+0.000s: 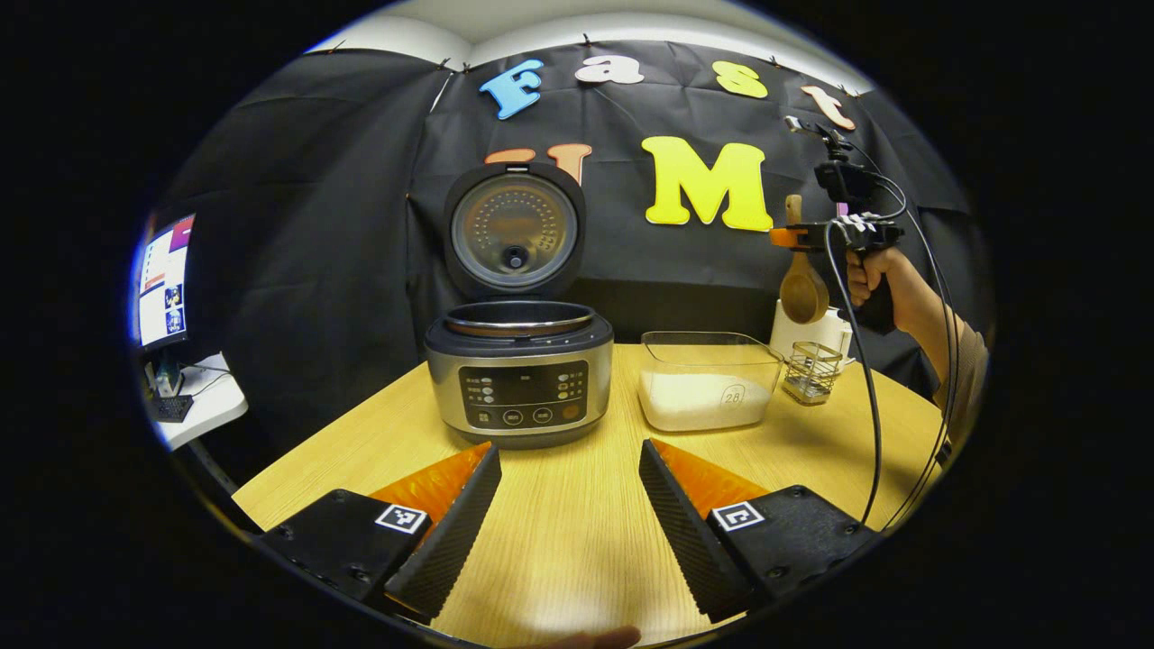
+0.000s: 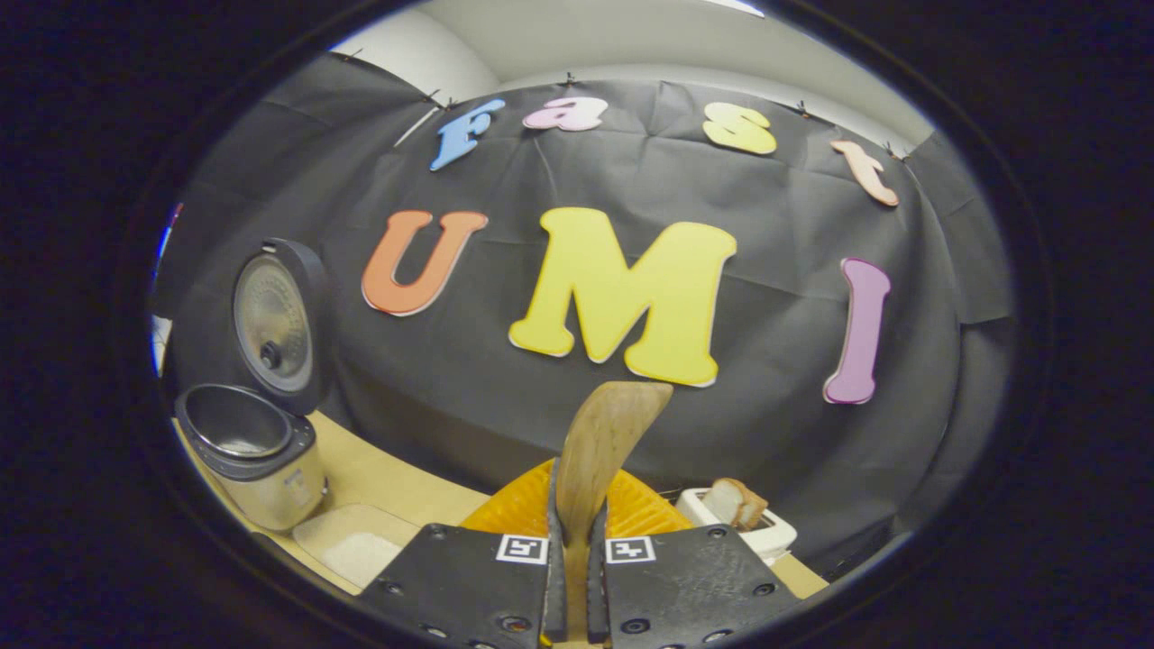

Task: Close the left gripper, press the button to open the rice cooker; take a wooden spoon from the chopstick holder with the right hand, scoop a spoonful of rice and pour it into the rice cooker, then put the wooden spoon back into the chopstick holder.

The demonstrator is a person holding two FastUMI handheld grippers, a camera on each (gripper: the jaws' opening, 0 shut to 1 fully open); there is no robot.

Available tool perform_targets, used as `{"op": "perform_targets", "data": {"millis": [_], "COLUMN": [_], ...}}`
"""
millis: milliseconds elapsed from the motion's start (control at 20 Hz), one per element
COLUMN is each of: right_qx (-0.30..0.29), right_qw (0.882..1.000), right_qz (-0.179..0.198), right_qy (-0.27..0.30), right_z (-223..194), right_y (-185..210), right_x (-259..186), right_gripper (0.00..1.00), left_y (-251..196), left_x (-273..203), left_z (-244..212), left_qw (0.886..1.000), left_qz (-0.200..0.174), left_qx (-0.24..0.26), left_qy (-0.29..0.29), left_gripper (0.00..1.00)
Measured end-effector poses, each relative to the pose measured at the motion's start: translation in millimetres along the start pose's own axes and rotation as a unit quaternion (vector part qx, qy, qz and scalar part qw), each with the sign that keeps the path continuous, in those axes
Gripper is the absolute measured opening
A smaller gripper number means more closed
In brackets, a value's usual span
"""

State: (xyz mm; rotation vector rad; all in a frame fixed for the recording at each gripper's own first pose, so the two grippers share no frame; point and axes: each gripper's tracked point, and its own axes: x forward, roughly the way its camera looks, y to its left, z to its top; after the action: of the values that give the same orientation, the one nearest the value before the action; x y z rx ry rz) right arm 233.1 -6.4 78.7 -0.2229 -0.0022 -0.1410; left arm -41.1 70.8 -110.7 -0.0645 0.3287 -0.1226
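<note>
The rice cooker (image 1: 520, 379) stands on the wooden table (image 1: 559, 532) with its lid (image 1: 514, 230) raised and the pot bare inside. To its right sits a clear box of white rice (image 1: 708, 379), then the wire chopstick holder (image 1: 810, 371). My left gripper (image 1: 568, 451) is open low over the table, in front of the cooker, holding nothing. The right gripper (image 1: 793, 236) hangs in a hand above the holder, shut on the wooden spoon (image 1: 802, 288), bowl down. In the right gripper view the spoon handle (image 2: 599, 451) sticks up between my right gripper's (image 2: 577, 532) closed fingers, with the cooker (image 2: 257, 451) and rice box (image 2: 352, 545) far left.
A white toaster (image 2: 735, 518) with bread slices stands at the back right, behind the holder. A monitor (image 1: 162, 279) on a small white side table is off the table's left edge. Cables (image 1: 865, 379) hang from the right gripper down over the table's right side.
</note>
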Motion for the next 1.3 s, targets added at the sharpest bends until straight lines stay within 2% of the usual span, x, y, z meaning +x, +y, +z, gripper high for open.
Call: {"op": "perform_targets", "data": {"millis": [300, 500, 550, 850, 950, 1000, 1050, 1150, 1300], "right_qx": [-0.001, 0.032, 0.040, 0.083, 0.103, 0.113, 0.118, 0.110, 0.080], "right_qw": [0.998, 0.997, 0.996, 0.994, 0.992, 0.991, 0.990, 0.992, 0.994], "right_qz": [-0.056, -0.059, -0.056, -0.046, -0.043, -0.041, -0.045, -0.061, -0.075], "right_qy": [0.024, 0.045, 0.049, 0.055, 0.055, 0.058, 0.055, 0.031, 0.006], "right_z": [-48.5, -83.1, -90.3, -101.0, -104.7, -109.0, -106.5, -96.3, -80.3], "right_y": [-64.3, -74.3, -72.7, -69.1, -73.5, -75.2, -79.8, -94.1, -106.8], "right_x": [18.9, 30.5, 31.5, 31.5, 29.8, 28.3, 25.5, 20.8, 13.1], "right_gripper": [0.08, 0.12, 0.11, 0.16, 0.23, 0.32, 0.34, 0.38, 0.38], "left_y": [-6.3, 1.6, 2.1, 2.7, 3.5, 3.5, 3.2, 3.0, 1.4], "left_x": [7.5, 9.3, 8.4, 6.7, 5.3, 5.4, 5.2, 5.4, 5.3], "left_z": [-6.2, -7.4, -7.5, -9.0, -8.9, -7.8, -6.4, -5.2, -4.3], "left_qw": [1.000, 1.000, 1.000, 0.999, 0.999, 0.999, 0.999, 0.999, 0.999], "left_qz": [0.001, 0.018, 0.020, 0.030, 0.035, 0.037, 0.037, 0.038, 0.031], "left_qx": [0.002, 0.005, 0.005, 0.012, 0.018, 0.020, 0.021, 0.024, 0.019], "left_qy": [0.014, 0.017, 0.019, 0.026, 0.028, 0.026, 0.023, 0.020, 0.018], "left_gripper": [0.99, 0.99, 0.99, 0.99, 0.99, 0.99, 0.99, 0.99, 0.99]}}
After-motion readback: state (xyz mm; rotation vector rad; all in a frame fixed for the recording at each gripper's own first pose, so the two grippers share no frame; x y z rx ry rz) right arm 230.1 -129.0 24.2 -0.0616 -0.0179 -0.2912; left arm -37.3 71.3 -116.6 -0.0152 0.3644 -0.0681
